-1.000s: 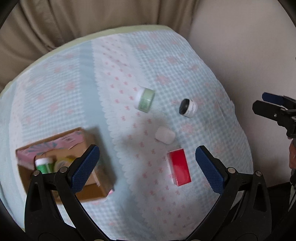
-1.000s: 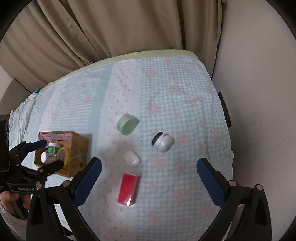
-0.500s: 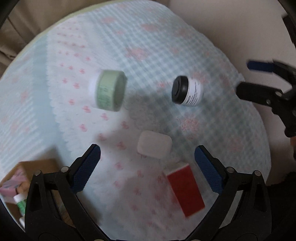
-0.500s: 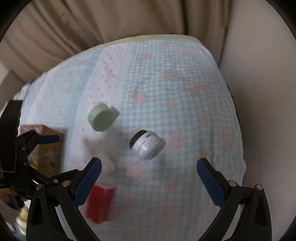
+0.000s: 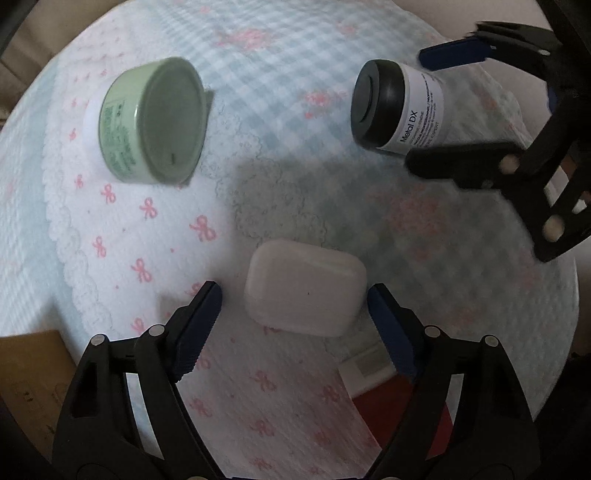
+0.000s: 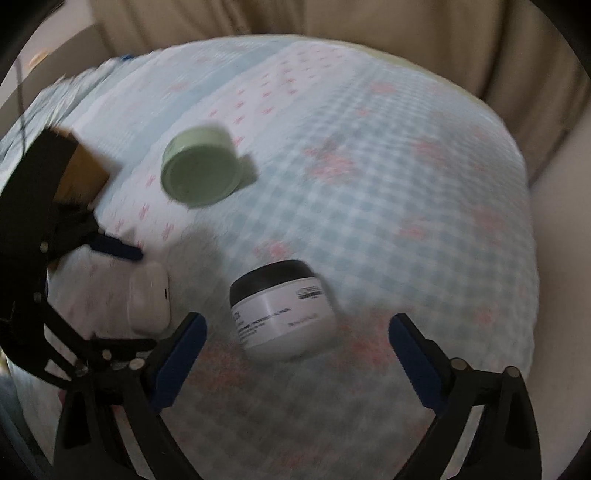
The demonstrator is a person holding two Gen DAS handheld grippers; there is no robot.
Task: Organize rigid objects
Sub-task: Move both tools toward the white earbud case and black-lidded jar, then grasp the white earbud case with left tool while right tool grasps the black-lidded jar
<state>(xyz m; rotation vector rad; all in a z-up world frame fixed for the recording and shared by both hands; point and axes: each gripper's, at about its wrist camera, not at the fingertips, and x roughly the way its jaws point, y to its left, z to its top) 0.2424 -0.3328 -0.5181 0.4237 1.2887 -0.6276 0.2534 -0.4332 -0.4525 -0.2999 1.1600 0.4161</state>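
My left gripper (image 5: 295,317) is open, its blue pads on either side of a white rounded case (image 5: 304,288) lying on the patterned cloth. My right gripper (image 6: 297,350) is open around a white jar with a black lid (image 6: 280,308) that lies on its side. That jar (image 5: 399,107) and the right gripper's fingers (image 5: 454,55) also show in the left wrist view. A green jar (image 5: 147,122) lies tipped on the cloth to the left; it also shows in the right wrist view (image 6: 199,170). The white case (image 6: 147,299) sits left of the right gripper.
A red box (image 5: 402,417) lies partly under the left gripper's right finger. A cardboard box corner (image 5: 29,373) is at the lower left, and it shows behind the left gripper in the right wrist view (image 6: 85,170). Beige curtains (image 6: 332,22) hang behind the table.
Both grippers have moved down and forward. The left one now straddles the white case. The right one now straddles the black-lidded jar. Both stay open.
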